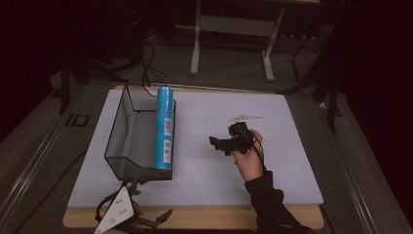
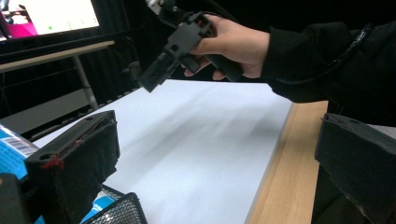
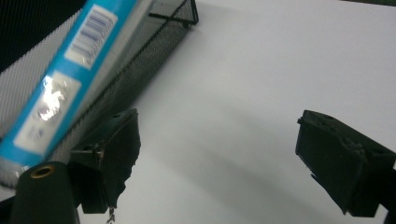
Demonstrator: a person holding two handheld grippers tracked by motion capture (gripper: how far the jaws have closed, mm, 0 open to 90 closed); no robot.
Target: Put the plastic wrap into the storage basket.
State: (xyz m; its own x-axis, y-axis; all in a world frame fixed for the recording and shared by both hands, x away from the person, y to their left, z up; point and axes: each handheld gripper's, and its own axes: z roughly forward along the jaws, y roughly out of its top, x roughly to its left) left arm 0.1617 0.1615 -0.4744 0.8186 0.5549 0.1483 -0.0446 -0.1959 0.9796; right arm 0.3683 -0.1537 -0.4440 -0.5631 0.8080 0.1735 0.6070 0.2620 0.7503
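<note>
Blue cylindrical can (image 1: 164, 127) lies on its side along the right wall of the black mesh basket (image 1: 117, 122), resting on or against the wall's top edge rather than flat on the basket floor; exact seating cannot be told. Basket sits on the left part of the white sheet (image 1: 272, 161) covering the table. Right gripper (image 1: 220, 143) hangs over the sheet's middle, well apart from the can, jaws wide open and holding nothing; its own view shows bare sheet between them, with can and mesh to the upper left. Left gripper (image 1: 146, 222) sits at the table's near edge, just beside the basket's near corner, jaws spread wide, empty. Judgement: placing of the can looks essentially done; what may remain is settling it fully inside.
</note>
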